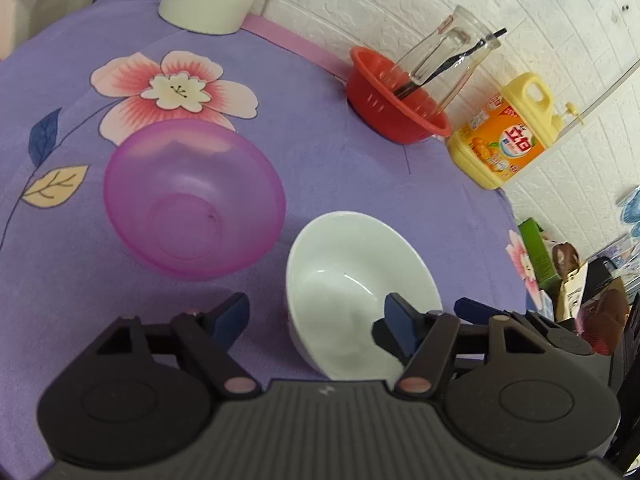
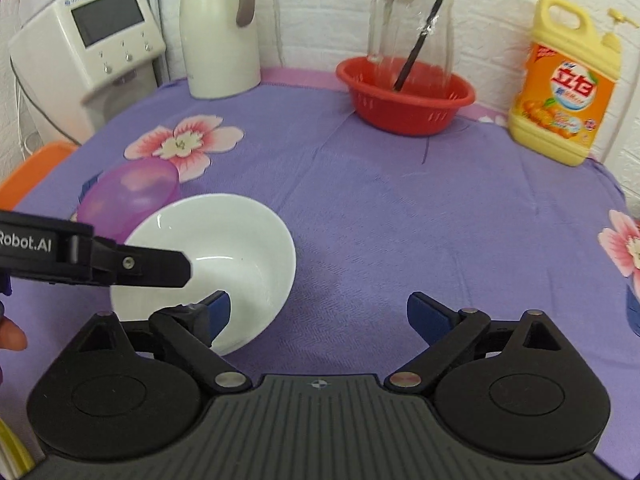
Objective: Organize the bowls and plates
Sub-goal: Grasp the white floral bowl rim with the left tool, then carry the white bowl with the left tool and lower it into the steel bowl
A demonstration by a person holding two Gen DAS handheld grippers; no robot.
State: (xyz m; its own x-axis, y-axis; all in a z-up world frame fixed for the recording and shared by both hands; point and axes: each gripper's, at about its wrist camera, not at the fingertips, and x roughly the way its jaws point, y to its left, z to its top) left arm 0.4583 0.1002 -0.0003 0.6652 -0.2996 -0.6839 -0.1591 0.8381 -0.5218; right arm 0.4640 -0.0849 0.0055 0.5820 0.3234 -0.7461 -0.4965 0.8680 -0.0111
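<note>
A white bowl (image 1: 340,280) stands upright on the purple flowered cloth (image 1: 360,176), with a translucent purple bowl (image 1: 192,200) close beside it, to its left. My left gripper (image 1: 316,316) is open and straddles the white bowl's near left wall, one finger inside and the other outside over the cloth. In the right wrist view the white bowl (image 2: 236,240) is at lower left, partly covering the purple bowl (image 2: 132,196). My right gripper (image 2: 320,312) stands wide open, its left finger over the bowl's near right side and its right finger over bare cloth. The left gripper's body (image 2: 92,260) reaches in over the bowl.
At the back wall a red colander basket (image 2: 404,112) holds a glass jug (image 2: 412,24) with a black stick in it. A yellow detergent bottle (image 2: 564,88) stands at the back right. A white kettle (image 2: 220,36) and a white appliance (image 2: 88,48) stand at the back left.
</note>
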